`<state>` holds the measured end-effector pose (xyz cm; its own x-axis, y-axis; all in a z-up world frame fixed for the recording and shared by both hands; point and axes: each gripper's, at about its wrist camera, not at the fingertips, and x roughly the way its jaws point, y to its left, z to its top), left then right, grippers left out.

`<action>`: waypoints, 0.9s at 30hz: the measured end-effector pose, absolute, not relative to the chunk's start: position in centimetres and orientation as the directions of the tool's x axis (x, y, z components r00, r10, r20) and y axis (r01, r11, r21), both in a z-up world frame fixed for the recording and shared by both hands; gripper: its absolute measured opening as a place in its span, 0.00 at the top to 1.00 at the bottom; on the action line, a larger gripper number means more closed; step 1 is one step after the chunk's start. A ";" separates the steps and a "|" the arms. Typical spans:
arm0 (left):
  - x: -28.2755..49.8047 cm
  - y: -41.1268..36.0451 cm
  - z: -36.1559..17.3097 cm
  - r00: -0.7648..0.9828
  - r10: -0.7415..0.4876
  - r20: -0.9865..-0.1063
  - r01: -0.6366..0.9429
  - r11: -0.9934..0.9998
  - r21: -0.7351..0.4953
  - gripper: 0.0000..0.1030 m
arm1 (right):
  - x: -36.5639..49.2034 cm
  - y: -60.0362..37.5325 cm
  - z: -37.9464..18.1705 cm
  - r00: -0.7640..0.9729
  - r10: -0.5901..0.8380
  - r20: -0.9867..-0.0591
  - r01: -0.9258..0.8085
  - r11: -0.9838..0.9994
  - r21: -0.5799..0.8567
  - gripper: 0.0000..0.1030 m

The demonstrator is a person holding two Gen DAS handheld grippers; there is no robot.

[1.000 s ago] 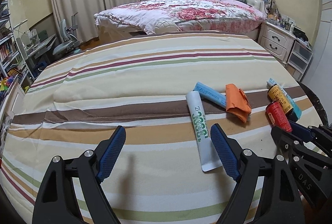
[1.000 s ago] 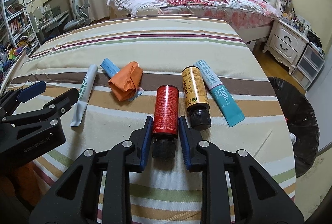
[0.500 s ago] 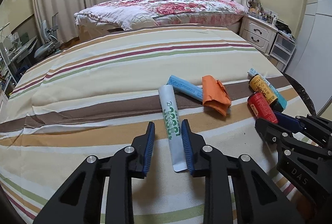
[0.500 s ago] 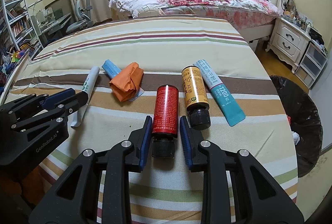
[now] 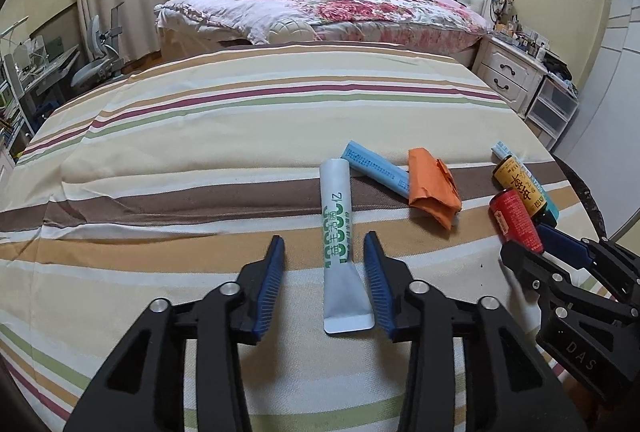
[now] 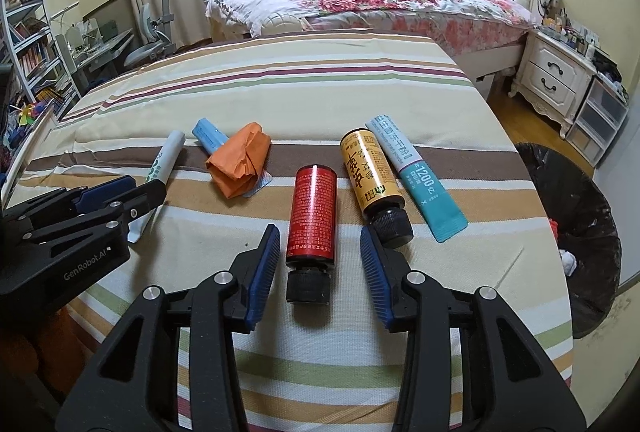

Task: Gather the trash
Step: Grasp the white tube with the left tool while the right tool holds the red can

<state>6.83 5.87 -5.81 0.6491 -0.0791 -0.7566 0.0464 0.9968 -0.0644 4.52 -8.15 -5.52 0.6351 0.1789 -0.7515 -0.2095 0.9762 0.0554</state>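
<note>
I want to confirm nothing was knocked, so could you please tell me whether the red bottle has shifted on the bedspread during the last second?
No. The red bottle lies at the same place against the brown stripe.

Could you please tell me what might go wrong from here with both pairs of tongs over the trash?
Both tongs are opening around their targets, gripping neither. The red bottle lies on its side between the right tongs and could roll into the yellow bottle. The left tongs straddle only the white tube's flat tail, so it may slip.
</note>
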 end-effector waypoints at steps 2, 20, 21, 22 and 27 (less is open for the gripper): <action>6.9 6.0 -5.8 0.646 -0.081 -0.759 0.043 0.997 -0.070 0.54 | 4.6 -8.2 -5.5 0.635 0.182 -0.751 -0.208 0.976 0.060 0.60; 5.9 5.9 -5.8 0.648 -0.120 -0.752 0.090 0.993 -0.080 0.84 | 4.6 -8.1 -5.4 0.633 0.176 -0.754 -0.213 0.976 0.049 0.77; 5.9 6.0 -5.8 0.649 -0.120 -0.752 0.089 0.993 -0.083 0.84 | 4.6 -8.1 -5.5 0.633 0.176 -0.754 -0.213 0.976 0.049 0.77; 5.8 6.1 -5.8 0.650 -0.121 -0.750 0.087 0.993 -0.084 0.84 | 4.6 -8.1 -5.4 0.634 0.175 -0.753 -0.213 0.976 0.047 0.77; 5.2 6.4 -5.3 0.662 -0.123 -0.739 0.085 0.992 -0.090 0.84 | 4.1 -8.2 -5.1 0.646 0.168 -0.745 -0.208 0.977 0.041 0.77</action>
<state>5.18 6.42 -5.34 0.6624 -0.1235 -0.7389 0.0846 0.9923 -0.0899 4.08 -8.18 -5.14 0.6456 0.1684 -0.7449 -0.2082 0.9773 0.0406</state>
